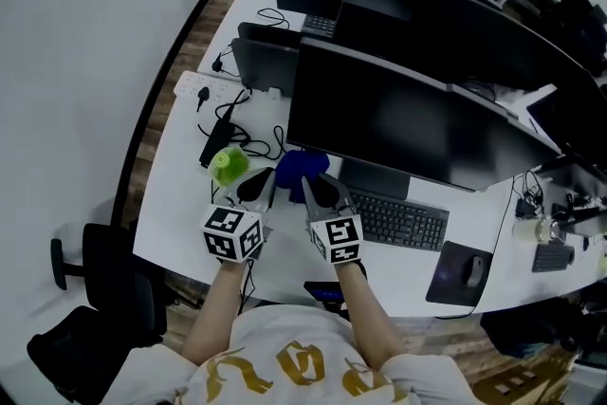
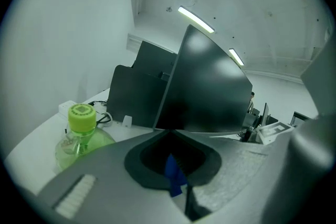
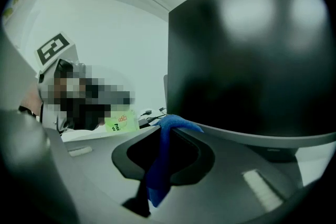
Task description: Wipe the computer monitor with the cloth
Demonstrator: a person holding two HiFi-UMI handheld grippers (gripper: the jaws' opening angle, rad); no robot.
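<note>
The black monitor (image 1: 408,123) stands in the middle of the white desk (image 1: 175,204), its screen dark. A blue cloth (image 1: 302,168) hangs bunched below the screen's lower left corner, between my two grippers. My left gripper (image 1: 268,177) holds the cloth's left side and my right gripper (image 1: 310,180) its right side. In the left gripper view the gripper (image 2: 169,132) is shut with a sliver of blue cloth (image 2: 174,176) pinched in it. In the right gripper view the gripper (image 3: 164,124) is shut on a long fold of cloth (image 3: 160,165), with the monitor (image 3: 247,55) close ahead.
A green bottle (image 1: 228,164) stands just left of the left gripper, and shows as bottle (image 2: 81,131). Cables and a power strip (image 1: 204,88) lie at the desk's left. A keyboard (image 1: 398,221) and mouse (image 1: 471,270) sit under the monitor. More monitors (image 1: 455,24) stand behind.
</note>
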